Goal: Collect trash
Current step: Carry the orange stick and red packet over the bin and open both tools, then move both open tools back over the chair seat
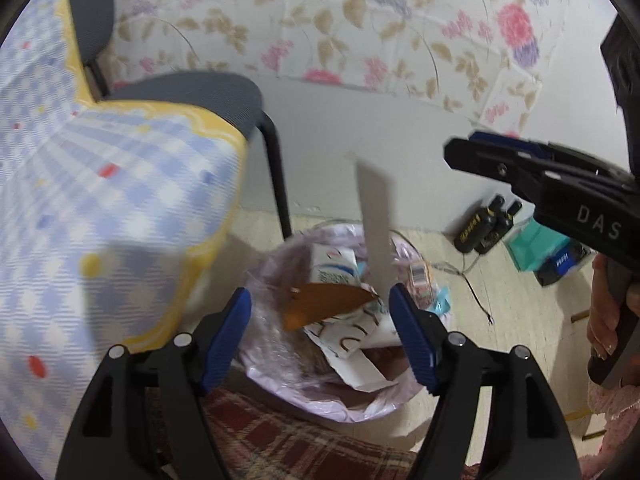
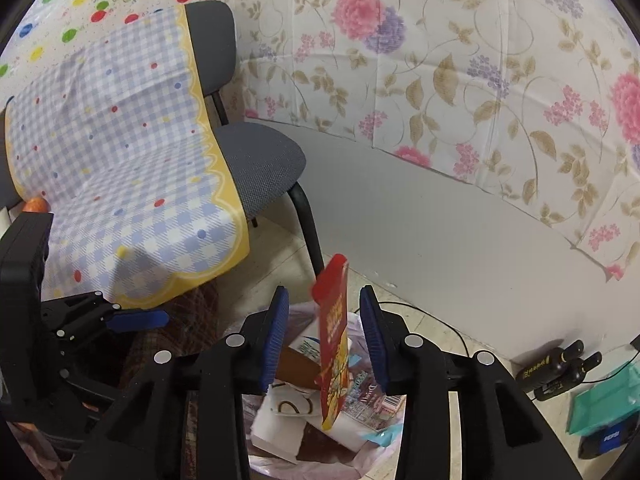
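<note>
A bin lined with a pale plastic bag (image 1: 340,404) stands on the floor, full of paper and packaging. My left gripper (image 1: 320,312) is open above it, nothing between its blue pads. A brown scrap (image 1: 320,304) lies on top of the trash. A flat red and yellow snack packet (image 2: 334,344), silver-backed in the left wrist view (image 1: 374,216), hangs upright over the bin. It sits between the pads of my right gripper (image 2: 325,332), which are open and apart from it. The right gripper also shows in the left wrist view (image 1: 460,152).
A grey chair (image 2: 260,168) draped with a blue checked cloth (image 2: 120,168) stands left of the bin. A plaid rug (image 1: 300,440) lies in front. Dark bottles (image 2: 560,364), a teal bag (image 2: 604,400) and a cable (image 1: 472,284) lie at the right by the wall.
</note>
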`<act>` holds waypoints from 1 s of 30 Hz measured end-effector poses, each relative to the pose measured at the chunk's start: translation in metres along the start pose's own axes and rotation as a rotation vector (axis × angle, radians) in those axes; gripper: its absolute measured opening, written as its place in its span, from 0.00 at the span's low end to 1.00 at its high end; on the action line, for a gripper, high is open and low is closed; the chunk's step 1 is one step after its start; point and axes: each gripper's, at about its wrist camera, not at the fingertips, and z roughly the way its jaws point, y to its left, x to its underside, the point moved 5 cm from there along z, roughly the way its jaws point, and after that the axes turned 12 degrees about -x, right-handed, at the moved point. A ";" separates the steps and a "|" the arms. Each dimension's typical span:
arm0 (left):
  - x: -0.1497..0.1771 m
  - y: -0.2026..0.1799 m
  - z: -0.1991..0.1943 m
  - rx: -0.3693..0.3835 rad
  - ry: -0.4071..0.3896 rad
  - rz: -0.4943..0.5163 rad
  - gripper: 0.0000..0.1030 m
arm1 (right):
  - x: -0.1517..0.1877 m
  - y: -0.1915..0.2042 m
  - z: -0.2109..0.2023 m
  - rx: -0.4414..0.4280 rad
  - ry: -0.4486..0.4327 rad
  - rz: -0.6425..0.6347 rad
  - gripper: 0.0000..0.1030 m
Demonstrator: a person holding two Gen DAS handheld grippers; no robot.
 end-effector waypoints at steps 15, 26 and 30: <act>-0.016 0.080 -0.100 -0.147 -0.213 -0.194 0.73 | -0.036 0.064 -0.057 -0.084 -0.105 -0.093 0.53; 0.002 0.153 -0.171 -0.413 -0.211 -0.356 0.93 | -0.062 0.141 -0.059 -0.228 -0.104 -0.193 0.87; 0.015 0.179 -0.196 -0.514 -0.189 -0.410 0.93 | -0.075 0.169 -0.057 -0.266 -0.110 -0.235 0.88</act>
